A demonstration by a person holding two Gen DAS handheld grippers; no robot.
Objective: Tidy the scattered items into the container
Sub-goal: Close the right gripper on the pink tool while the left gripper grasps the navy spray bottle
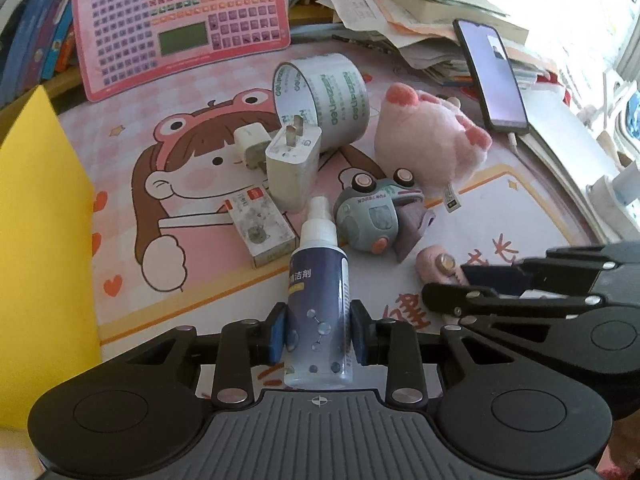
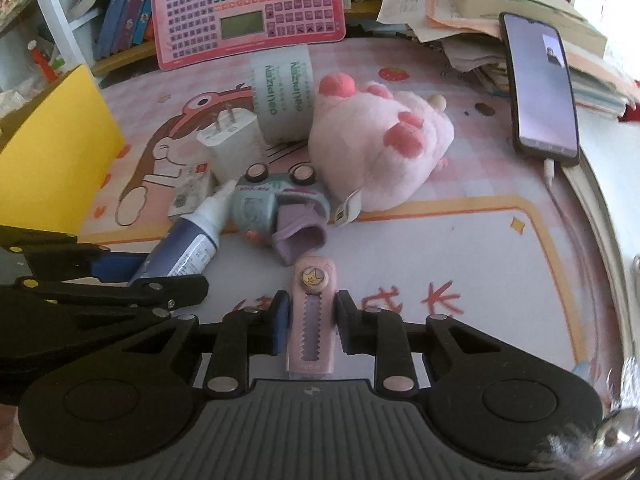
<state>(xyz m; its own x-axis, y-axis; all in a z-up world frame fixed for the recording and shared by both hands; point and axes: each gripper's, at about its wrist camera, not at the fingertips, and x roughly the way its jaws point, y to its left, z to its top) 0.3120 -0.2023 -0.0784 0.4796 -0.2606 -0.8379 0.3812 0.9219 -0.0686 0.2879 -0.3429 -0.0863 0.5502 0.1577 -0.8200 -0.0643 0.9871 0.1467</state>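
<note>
Here, we list what lies before us.
Left gripper (image 1: 319,338): we see its fingers (image 1: 277,336) closed onto the spray bottle (image 1: 318,300), pads pressing both sides of the dark blue body, white nozzle pointing far.
Right gripper (image 2: 310,326): we see its fingers (image 2: 282,320) clamped on the pink utility knife (image 2: 310,320), one on each long edge; the knife lies flat on the worktop (image 2: 440,248).
Container: we take the yellow box (image 1: 40,220) at the far left edge to be it; well apart from both held items.
Toy car (image 1: 370,212): grey-green, tipped on its side just right of the bottle's nozzle, a purple cloth piece (image 1: 412,228) against it.
Plush toy (image 1: 432,136): pink, right of centre, beyond the car.
Tape roll (image 1: 324,100): on edge, far centre, touching the white charger (image 1: 294,164), which stands prongs up.
Small plug (image 1: 250,146): white, just left of the charger.
Small carton (image 1: 260,228): flat, near side of the charger.
Phone (image 1: 494,76): propped against a paper stack (image 1: 420,20), far right.
Pink keyboard toy (image 1: 180,24): upright at the far side.
</note>
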